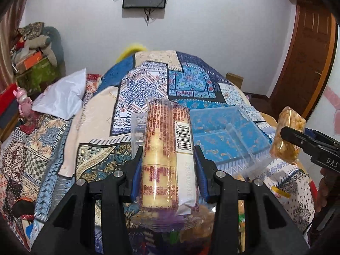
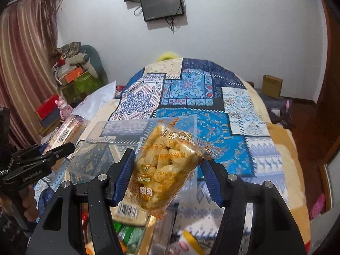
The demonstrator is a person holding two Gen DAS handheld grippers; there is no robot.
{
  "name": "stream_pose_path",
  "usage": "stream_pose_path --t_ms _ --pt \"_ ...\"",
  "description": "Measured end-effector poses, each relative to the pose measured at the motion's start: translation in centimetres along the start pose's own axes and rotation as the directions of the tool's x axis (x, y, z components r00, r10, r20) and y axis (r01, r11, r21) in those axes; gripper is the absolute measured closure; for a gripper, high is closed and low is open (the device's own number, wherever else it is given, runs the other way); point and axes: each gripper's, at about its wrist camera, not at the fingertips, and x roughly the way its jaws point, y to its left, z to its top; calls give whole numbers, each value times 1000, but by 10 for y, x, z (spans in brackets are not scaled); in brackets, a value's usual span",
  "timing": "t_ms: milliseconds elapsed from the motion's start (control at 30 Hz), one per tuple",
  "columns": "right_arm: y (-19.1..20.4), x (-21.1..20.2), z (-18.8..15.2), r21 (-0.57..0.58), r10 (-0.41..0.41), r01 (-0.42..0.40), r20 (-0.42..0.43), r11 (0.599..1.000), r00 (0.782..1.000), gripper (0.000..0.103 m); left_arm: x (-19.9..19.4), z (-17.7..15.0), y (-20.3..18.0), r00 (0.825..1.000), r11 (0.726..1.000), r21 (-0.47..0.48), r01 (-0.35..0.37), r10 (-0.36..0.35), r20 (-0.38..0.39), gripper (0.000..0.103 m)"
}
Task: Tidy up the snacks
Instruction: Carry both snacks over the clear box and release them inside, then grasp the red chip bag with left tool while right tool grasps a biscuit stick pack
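Observation:
My left gripper is shut on a long clear-wrapped biscuit pack with a barcode, held above the bed. My right gripper is shut on a clear bag of yellow sachima; the bag also shows in the left wrist view at the right edge. A clear plastic divided box lies on the patterned quilt just beyond both grippers; it also shows in the right wrist view. The left gripper with its biscuit pack appears at the left of the right wrist view. More snack packs lie below the grippers.
The patterned blue quilt covers the bed. A white pillow lies at the left. Stacked boxes and clothes stand by the curtain. A cardboard box sits on the floor at the right. A wooden door is at the right.

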Motion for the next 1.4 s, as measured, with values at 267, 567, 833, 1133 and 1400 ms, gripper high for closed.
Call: stream_pose_path --t_ms 267,567,833,1133,1400 --pt "-2 44 9 -18 1 -3 -91 1000 996 44 43 12 -1 994 1000 3 18 -17 -109 60" --pt "0 75 7 -40 5 -12 -175 999 985 44 71 13 2 978 1000 5 27 -26 -209 60" --pt "10 76 5 -102 -27 5 -213 995 977 42 72 12 0 974 1000 9 27 -25 -225 57" --pt "6 33 6 -57 5 -14 -165 998 986 42 20 16 -8 991 1000 24 17 -14 -135 46" --pt "18 -19 -7 -56 26 -32 -107 998 994 42 -41 -7 -18 998 997 69 -41 44 -48 30"
